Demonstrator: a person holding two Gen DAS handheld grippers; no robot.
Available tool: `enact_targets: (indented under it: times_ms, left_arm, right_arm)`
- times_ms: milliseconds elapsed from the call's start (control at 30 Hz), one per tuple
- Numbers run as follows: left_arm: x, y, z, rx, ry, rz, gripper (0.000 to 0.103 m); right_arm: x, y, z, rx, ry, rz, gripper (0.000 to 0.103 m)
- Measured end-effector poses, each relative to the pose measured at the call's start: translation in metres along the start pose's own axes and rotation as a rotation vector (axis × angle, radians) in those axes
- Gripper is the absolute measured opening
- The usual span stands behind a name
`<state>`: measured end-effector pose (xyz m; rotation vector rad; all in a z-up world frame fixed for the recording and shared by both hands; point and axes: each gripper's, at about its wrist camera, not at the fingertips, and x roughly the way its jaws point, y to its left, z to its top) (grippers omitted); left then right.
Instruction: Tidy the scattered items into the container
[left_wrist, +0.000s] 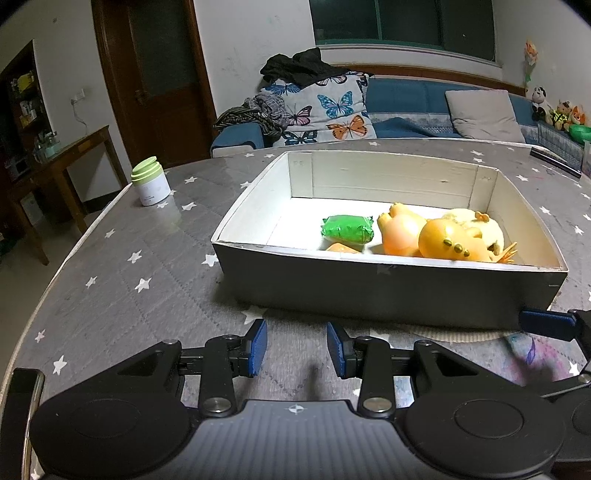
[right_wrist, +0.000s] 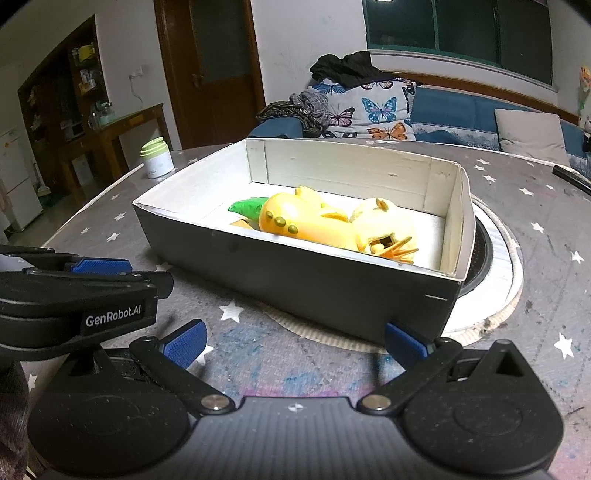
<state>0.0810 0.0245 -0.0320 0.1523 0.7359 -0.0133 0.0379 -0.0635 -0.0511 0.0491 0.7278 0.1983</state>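
Note:
A grey box with white inner walls stands on the star-patterned table; it also shows in the right wrist view. Inside lie a green wrapped item, an orange-yellow toy, a pale yellow toy and a small orange piece. The right wrist view shows the orange-yellow toy, the pale yellow toy and the green item. My left gripper is empty, jaws partly apart, in front of the box. My right gripper is wide open and empty, near the box's front.
A white jar with a green lid stands on the table at the far left, also in the right wrist view. A round mat lies under the box. A dark pen-like object lies at the far right. A sofa stands behind the table.

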Motion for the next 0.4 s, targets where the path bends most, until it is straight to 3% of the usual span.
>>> enact_targets:
  times_ms: [400]
  left_arm:
    - [0.0012,-0.0029,0.006,0.003,-0.018,-0.018,0.039]
  right_arm:
    - [0.0021,-0.0012,0.0005,0.012,0.009,0.009,0.103]
